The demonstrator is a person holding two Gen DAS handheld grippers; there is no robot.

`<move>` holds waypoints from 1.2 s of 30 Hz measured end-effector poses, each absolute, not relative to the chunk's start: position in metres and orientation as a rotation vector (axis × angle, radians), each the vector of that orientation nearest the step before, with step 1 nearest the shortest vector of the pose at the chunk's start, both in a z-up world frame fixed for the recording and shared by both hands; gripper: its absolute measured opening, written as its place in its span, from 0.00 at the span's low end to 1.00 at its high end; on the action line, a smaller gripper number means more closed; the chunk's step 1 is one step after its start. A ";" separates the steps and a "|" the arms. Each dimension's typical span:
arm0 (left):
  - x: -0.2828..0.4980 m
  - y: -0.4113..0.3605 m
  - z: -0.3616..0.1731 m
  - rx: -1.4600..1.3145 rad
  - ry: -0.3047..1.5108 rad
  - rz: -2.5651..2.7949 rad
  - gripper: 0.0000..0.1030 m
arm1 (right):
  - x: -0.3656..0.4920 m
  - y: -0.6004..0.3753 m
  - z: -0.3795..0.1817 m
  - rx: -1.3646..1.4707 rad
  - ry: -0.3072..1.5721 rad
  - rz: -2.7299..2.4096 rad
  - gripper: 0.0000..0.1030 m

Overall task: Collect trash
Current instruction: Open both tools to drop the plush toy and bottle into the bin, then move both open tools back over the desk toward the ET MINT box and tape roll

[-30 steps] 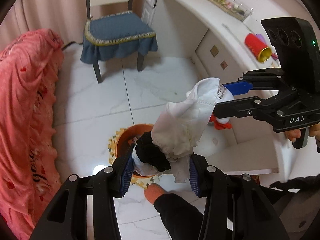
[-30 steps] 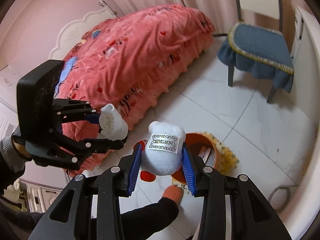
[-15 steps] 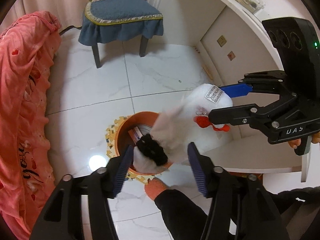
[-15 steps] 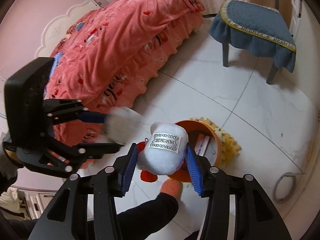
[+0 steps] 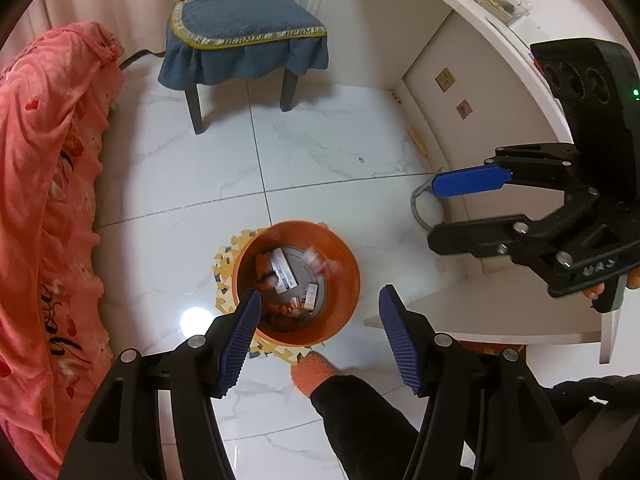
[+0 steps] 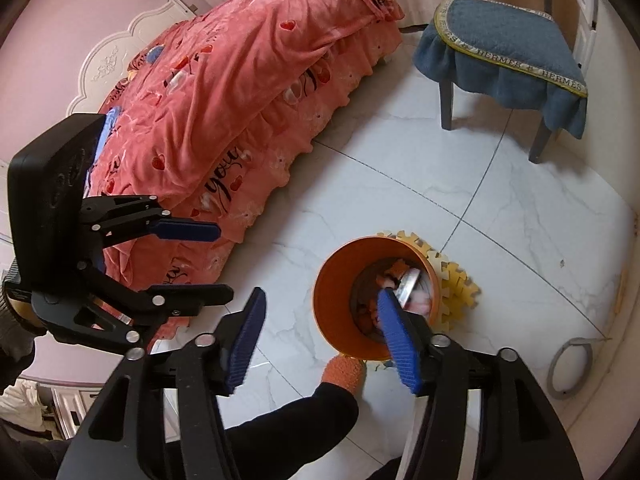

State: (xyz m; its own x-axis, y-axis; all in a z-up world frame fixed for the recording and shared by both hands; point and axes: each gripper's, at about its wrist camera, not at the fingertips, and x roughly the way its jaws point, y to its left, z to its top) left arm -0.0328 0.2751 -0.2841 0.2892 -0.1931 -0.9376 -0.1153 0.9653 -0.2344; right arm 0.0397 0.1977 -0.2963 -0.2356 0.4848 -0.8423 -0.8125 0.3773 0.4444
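Left black two-finger gripper with blue ribbed pads [image 5: 318, 334] is hanging above the floor, jaws spread wide, gripping nothing. Right black gripper with matching blue pads [image 6: 320, 334] is hovering alongside, jaws likewise parted and bare. Person's black-sleeved limb with a fuzzy orange covering [image 5: 310, 372] is showing below both.

Right gripper [image 6: 320, 336] spread empty above orange bin [image 6: 340, 320], left gripper [image 6: 216, 262] open beside
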 end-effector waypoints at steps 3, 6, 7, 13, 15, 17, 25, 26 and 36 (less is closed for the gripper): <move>-0.031 0.270 -0.271 -0.265 1.265 -0.044 0.75 | 0.039 0.189 -0.278 -0.319 1.310 1.260 0.67; -0.029 0.263 -0.257 -0.250 1.246 -0.046 0.77 | 0.038 0.180 -0.260 -0.305 1.301 1.268 0.76; -0.028 0.261 -0.253 -0.242 1.246 -0.040 0.78 | 0.038 0.177 -0.254 -0.309 1.294 1.264 0.79; -0.022 0.243 -0.220 -0.208 1.215 -0.031 0.82 | 0.035 0.154 -0.215 -0.277 1.249 1.280 0.80; -0.021 0.238 -0.212 -0.196 1.208 -0.030 0.83 | 0.036 0.143 -0.199 -0.264 1.224 1.279 0.80; -0.020 0.230 -0.201 -0.179 1.198 -0.029 0.83 | 0.037 0.135 -0.188 -0.252 1.208 1.280 0.80; -0.013 0.186 -0.156 -0.111 1.139 -0.050 0.83 | 0.050 0.073 -0.128 -0.173 1.112 1.227 0.84; -0.011 0.179 -0.150 -0.103 1.132 -0.061 0.84 | 0.051 0.067 -0.124 -0.167 1.106 1.224 0.84; 0.012 0.114 -0.106 -0.020 1.040 -0.168 0.87 | 0.066 -0.038 -0.082 -0.098 1.016 1.095 0.84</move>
State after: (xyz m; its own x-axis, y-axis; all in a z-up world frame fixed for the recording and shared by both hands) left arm 0.0118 0.1137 -0.1055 0.4942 -0.1476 -0.8567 0.1290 0.9870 -0.0956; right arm 0.0658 -0.0380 -0.0821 0.0774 0.6883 -0.7213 -0.7710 0.5000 0.3944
